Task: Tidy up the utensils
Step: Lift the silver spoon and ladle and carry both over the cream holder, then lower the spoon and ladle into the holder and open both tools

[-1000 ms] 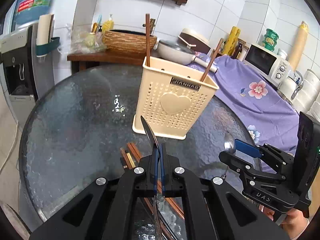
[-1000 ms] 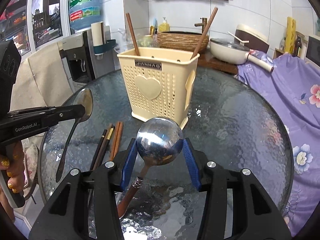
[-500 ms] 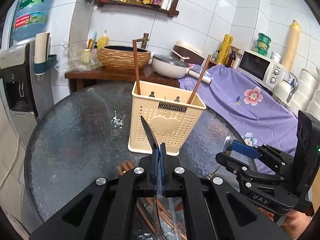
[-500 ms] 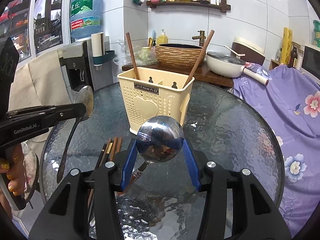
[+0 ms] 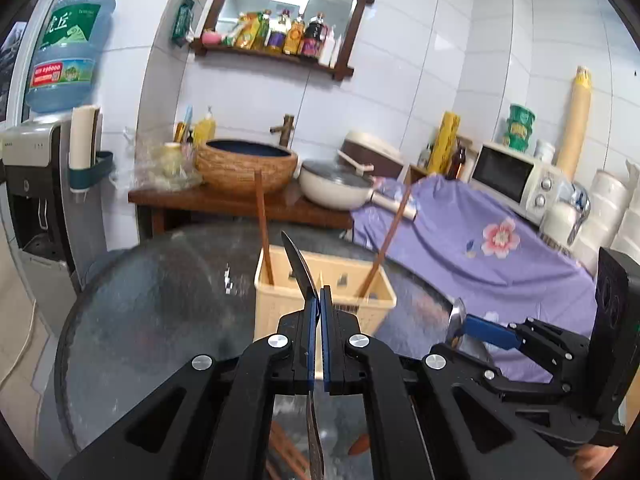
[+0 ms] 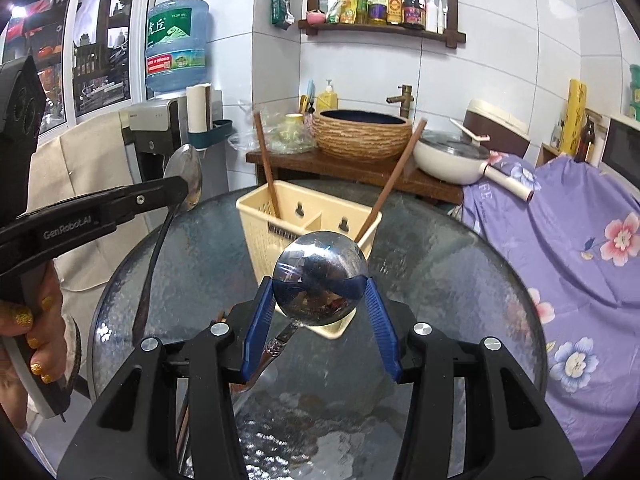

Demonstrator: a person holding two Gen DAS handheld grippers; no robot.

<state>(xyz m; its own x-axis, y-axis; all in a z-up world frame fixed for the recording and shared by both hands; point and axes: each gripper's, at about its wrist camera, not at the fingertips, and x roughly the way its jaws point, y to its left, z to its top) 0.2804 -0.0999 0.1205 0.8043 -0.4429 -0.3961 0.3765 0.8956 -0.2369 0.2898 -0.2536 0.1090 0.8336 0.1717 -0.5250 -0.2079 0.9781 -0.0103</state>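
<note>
Spoons are up: our left gripper (image 5: 319, 312) pinches a slim spoon (image 5: 299, 262), right gripper (image 6: 320, 280) clasps a ladle (image 6: 320, 278). Next, we lower both into the caddy (image 6: 308, 224).

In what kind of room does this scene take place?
Most likely a home kitchen or dining corner: a microwave and a lidded pan stand by the tiled wall, sauce bottles fill a shelf, and a water dispenser is nearby.
</note>
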